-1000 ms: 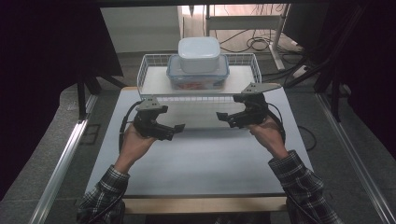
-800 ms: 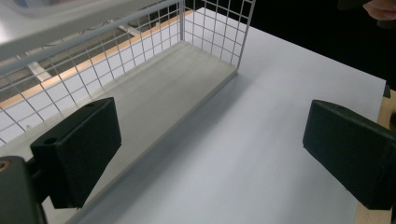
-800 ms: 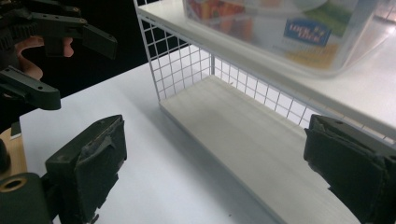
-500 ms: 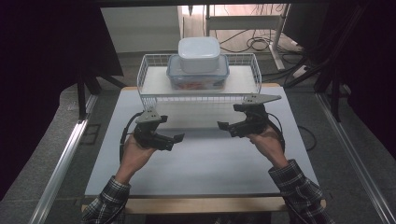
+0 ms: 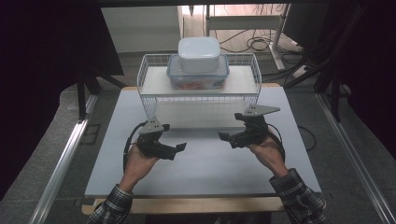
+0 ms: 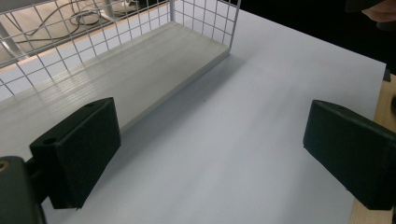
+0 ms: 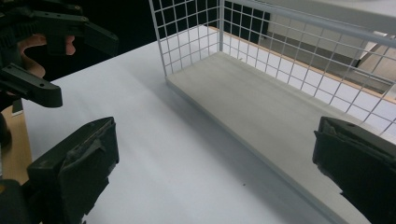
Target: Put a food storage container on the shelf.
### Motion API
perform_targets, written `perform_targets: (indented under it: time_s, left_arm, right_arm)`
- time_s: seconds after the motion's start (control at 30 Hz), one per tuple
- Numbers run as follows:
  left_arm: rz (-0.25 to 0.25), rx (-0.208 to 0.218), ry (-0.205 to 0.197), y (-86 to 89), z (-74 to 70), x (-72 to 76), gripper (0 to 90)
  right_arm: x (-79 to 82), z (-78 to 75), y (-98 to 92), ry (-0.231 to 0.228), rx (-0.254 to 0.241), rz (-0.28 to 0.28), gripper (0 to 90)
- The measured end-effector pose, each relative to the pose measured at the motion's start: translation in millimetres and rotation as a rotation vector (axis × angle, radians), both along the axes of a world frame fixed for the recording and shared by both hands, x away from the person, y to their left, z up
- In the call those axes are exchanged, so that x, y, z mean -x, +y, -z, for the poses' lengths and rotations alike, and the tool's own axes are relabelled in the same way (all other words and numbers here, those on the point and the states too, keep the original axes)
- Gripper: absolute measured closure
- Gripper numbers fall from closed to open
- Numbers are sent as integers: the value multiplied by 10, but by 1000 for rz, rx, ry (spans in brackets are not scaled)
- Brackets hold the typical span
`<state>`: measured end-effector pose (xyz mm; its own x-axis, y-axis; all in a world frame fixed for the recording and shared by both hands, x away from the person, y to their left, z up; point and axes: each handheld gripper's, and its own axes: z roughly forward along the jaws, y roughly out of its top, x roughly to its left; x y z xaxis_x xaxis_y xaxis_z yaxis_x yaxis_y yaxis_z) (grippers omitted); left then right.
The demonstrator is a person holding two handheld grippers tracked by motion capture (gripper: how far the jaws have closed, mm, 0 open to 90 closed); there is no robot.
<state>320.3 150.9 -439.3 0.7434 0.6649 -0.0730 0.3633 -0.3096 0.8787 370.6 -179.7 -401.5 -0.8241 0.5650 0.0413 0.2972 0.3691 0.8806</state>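
Left gripper [image 5: 180, 148]: fingers wide apart, empty, near side of the wire rack [image 5: 198, 95].
Right gripper [image 5: 226, 137]: likewise spread, empty.
Boxes [image 5: 198, 65]: stacked atop the rack; probably light, rigid, slick plastic; grip opposite sides.

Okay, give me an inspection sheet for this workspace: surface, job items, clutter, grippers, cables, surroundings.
Surface: white table, bare in front of the rack.
Job's things: white wire rack at the table's far side; on its top shelf a clear box with a blue-rimmed lid, and a white box stacked on that. Lower shelf holds nothing.
Clutter: nothing seen.
Grippers: left gripper and right gripper both open, holding nothing, over the table, jaws pointing toward each other.
Cables: one black cable trails from the left gripper; more lie on the floor behind the rack.
Surroundings: dark curtains at both sides, metal rails along the floor.
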Motion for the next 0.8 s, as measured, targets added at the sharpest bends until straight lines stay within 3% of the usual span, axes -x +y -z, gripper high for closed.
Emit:
perform_targets:
  time_s: [0.3, 0.8]
  left_arm:
    - [-4, -9, 9, 8, 113, 82, 38]
    - [-36, 5, 23, 100, 271, 210, 38]
  right_arm:
    - [84, 96, -34, -14, 10, 11, 2]
    - [197, 291, -212, 16, 22, 41, 0]
